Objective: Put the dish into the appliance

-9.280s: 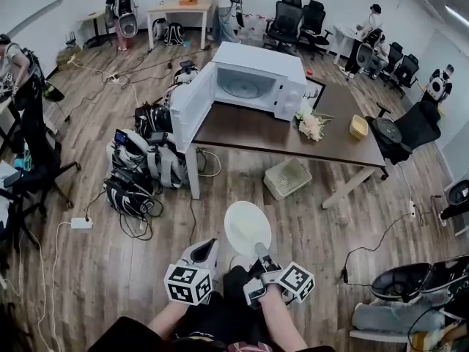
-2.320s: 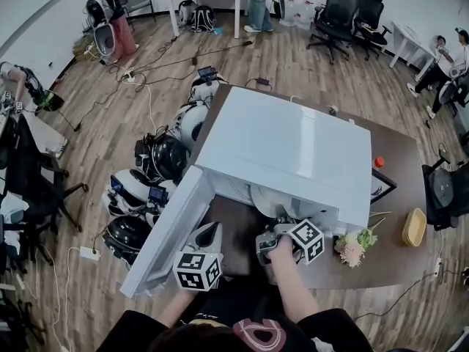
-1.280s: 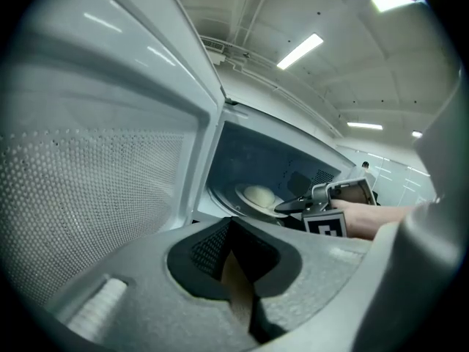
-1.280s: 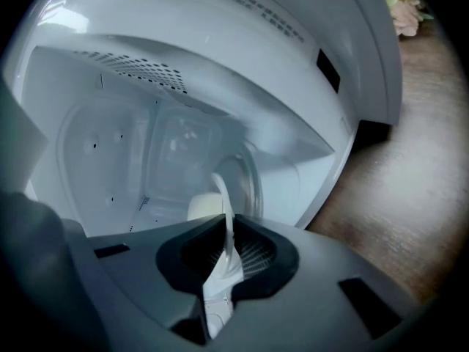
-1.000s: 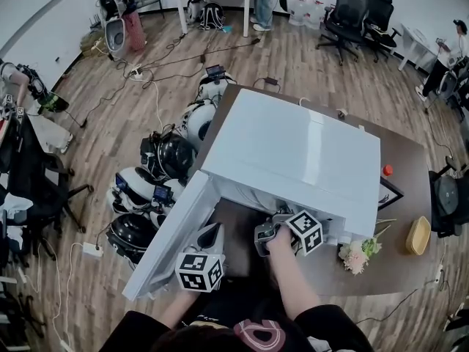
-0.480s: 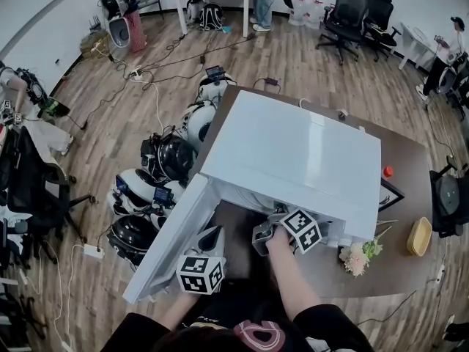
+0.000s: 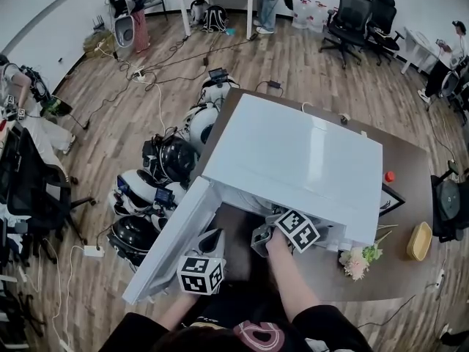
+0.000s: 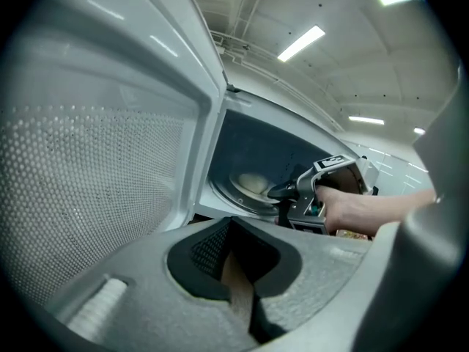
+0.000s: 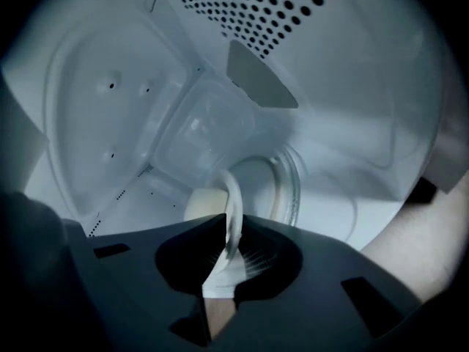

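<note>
The white microwave (image 7: 293,160) stands on the brown table (image 7: 403,196) with its door (image 7: 170,244) swung open to the left. My right gripper (image 9: 222,273) reaches into the cavity and is shut on the rim of the white dish (image 9: 231,207), which shows edge-on and tilted over the glass turntable (image 9: 287,185). From the left gripper view the dish (image 8: 253,183) lies low inside the cavity ahead of the right gripper (image 8: 282,191). My left gripper (image 8: 238,288) hangs shut and empty before the open door; its tips (image 7: 212,235) are near the door's inner face.
A flower bunch (image 7: 357,261), a yellow bowl (image 7: 420,240) and a small red thing (image 7: 390,176) lie on the table right of the microwave. Helmets and packs (image 7: 157,163) with cables crowd the floor at the left. Office chairs (image 7: 352,9) stand far back.
The right gripper has rolled at the wrist inside the microwave, its marker cube tipping over. The left gripper has stayed where it was.
</note>
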### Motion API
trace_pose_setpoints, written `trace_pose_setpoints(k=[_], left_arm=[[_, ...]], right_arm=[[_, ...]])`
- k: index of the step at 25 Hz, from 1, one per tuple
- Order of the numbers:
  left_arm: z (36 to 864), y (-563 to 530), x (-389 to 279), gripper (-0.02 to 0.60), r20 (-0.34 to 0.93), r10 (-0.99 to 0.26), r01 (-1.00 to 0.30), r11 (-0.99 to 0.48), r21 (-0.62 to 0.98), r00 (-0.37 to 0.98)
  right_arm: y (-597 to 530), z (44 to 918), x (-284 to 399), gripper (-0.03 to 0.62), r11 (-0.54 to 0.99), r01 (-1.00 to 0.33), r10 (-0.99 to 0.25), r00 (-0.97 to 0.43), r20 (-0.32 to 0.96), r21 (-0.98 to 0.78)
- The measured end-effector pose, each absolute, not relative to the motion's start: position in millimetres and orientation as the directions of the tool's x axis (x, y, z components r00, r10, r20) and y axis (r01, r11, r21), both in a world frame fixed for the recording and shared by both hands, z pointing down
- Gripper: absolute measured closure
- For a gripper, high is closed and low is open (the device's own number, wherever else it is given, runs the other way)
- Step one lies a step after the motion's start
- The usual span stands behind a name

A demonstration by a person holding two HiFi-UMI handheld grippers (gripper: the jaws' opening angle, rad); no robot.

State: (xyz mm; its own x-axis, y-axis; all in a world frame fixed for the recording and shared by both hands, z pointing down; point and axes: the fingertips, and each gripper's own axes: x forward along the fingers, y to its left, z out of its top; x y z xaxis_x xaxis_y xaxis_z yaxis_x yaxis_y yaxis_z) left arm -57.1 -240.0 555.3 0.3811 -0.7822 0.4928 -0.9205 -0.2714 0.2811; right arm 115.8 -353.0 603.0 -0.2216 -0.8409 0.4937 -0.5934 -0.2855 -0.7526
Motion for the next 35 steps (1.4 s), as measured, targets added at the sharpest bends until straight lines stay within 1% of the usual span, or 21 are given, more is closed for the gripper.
trace_pose_setpoints(k=[3,8,14,21,25,35], left_arm=[[556,-241,-57,0.572,0.494,-0.783,-0.922,-0.268,0.278,0.377],[556,-242,-55,0.572,0.492,-0.782,-0.921,-0.279,0.273,0.383],[556,-242,-55,0.572,0.492,-0.782,-0.922,-0.281,0.268,0.382],[557,-241,-54,0.572,0.495,-0.780,-0.921,-0.284,0.266,0.383],[556,-241,-53,0.572,0.492,-0.779,-0.920,-0.291,0.262,0.387],[552,-241,-48,0.572,0.484,-0.779,-0.916,-0.305,0.262,0.398]], right_arm=[[-357,601,114,0.540,-0.238,-0.648,-0.842,-0.234,0.487,-0.724],[-357,601,113,0.532,-0.229,-0.677,-0.836,-0.231,0.497,-0.700],[-356,596,107,0.461,-0.183,-0.710,-0.839,-0.248,0.485,-0.680],[-350,596,105,0.410,-0.139,-0.784,-0.817,-0.254,0.518,-0.605],[-348,594,107,0.355,-0.111,-0.822,-0.812,-0.249,0.528,-0.559],[-341,590,109,0.318,-0.067,-0.827,-0.815,-0.277,0.508,-0.559]])
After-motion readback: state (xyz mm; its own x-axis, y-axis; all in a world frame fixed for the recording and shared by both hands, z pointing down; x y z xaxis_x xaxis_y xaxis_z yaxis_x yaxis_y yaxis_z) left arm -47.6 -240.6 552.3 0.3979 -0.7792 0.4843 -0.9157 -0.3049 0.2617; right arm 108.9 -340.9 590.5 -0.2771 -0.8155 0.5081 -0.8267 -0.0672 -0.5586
